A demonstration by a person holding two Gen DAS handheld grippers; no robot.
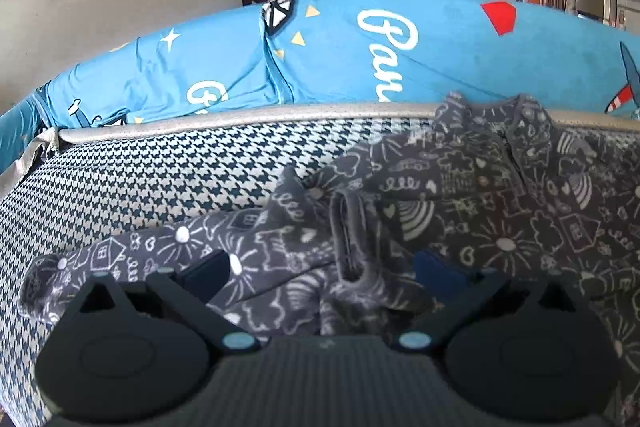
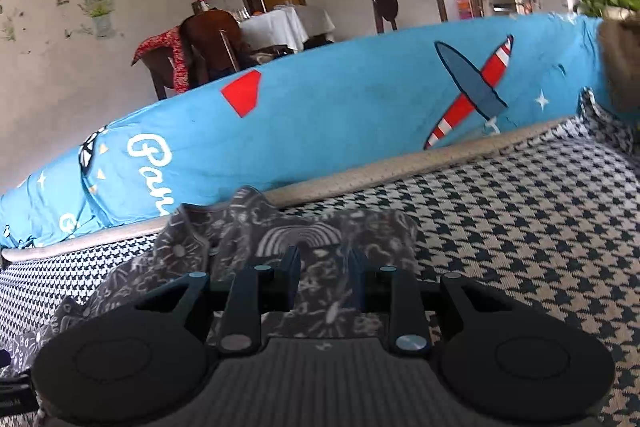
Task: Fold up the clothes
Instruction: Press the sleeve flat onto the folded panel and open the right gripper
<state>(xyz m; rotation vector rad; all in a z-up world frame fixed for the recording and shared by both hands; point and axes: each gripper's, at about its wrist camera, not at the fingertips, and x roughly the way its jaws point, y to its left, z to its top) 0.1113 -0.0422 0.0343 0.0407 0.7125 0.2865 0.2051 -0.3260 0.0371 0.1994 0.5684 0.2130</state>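
Observation:
A dark grey garment (image 1: 480,195) printed with white doodles lies crumpled on the houndstooth cushion (image 1: 160,179). In the left wrist view a rolled cuff (image 1: 350,239) of it stands up between my fingers. My left gripper (image 1: 322,277) is open wide, low over the cloth, with one finger on each side of that cuff. In the right wrist view the same garment (image 2: 248,227) spreads to the left and ahead. My right gripper (image 2: 326,279) hovers over its right edge, jaws partly open, with grey cloth showing in the gap.
A blue printed cover (image 1: 360,47) drapes the sofa back behind a pale piped edge (image 1: 260,115). Bare houndstooth seat (image 2: 520,219) extends to the right of the garment. Dining chairs (image 2: 212,43), a white-clothed table (image 2: 280,23) and a fridge stand far behind.

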